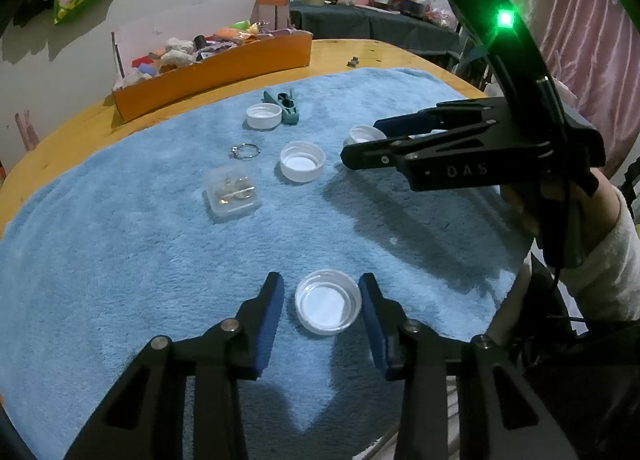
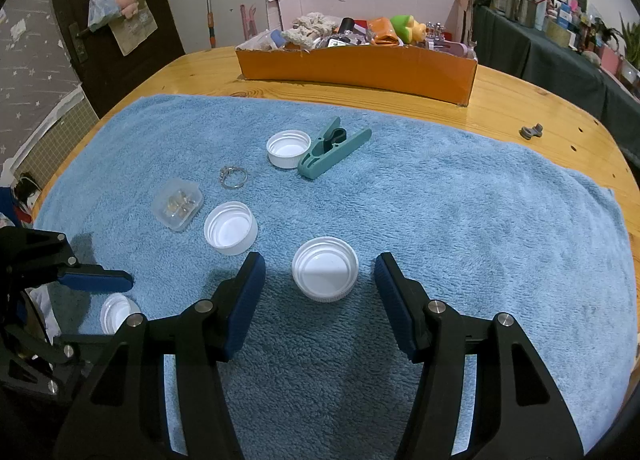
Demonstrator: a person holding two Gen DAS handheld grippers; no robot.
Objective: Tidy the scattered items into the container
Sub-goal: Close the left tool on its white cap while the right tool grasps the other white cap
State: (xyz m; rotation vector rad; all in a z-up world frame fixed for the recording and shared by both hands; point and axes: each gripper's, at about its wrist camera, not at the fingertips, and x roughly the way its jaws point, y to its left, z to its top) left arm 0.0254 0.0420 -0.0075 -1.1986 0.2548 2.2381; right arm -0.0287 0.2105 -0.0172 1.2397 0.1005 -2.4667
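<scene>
On the blue towel: [image 2: 440, 219] four white bottle caps, all open side up.
Left gripper: [image 1: 322, 302] fingers wide, straddling a cap [image 1: 328, 302] without touching, placed to close on its rim.
Right gripper: [image 2: 320, 274] spread wide around another cap [image 2: 325, 270], clear both sides.
Orange cardboard box: [image 2: 360, 69] at 12 o'clock, well apart, nearly full.
Remaining at 10–11 o'clock: teal clip [image 2: 332, 149], key ring [image 2: 233, 177], clear case [image 2: 177, 209].

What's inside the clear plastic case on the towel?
The clear plastic case holds small gold-coloured metal pieces, possibly rings or earrings; blur hides exactly what. Lid shut.
</scene>
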